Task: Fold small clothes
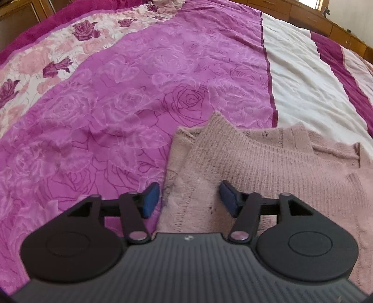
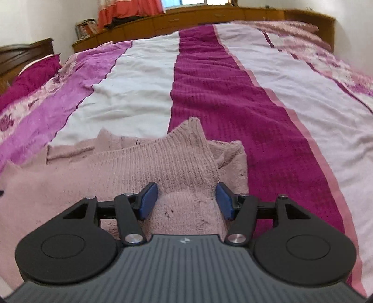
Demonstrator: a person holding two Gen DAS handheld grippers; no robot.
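A small dusty-pink knitted sweater [image 1: 268, 163] lies flat on the bed, partly folded, with a ribbed flap laid over its body. In the left wrist view my left gripper [image 1: 190, 198] stands open over the sweater's left edge, its blue pads [image 1: 151, 198] apart and pressing on nothing. The right wrist view shows the same sweater [image 2: 139, 167] from its right side, a ribbed fold [image 2: 186, 151] peaking in front. My right gripper [image 2: 186, 200] is open above that fold, knit lying between the blue fingertips [image 2: 225, 200] without being pinched.
The bedspread has magenta rose-print [image 1: 116, 105], white [image 1: 303, 81] and dark crimson [image 2: 221, 93] stripes. Wooden cabinets [image 2: 186, 21] run along the far side of the bed. A dark headboard [image 2: 23, 56] and crimson pillow [image 2: 32, 79] sit at the left.
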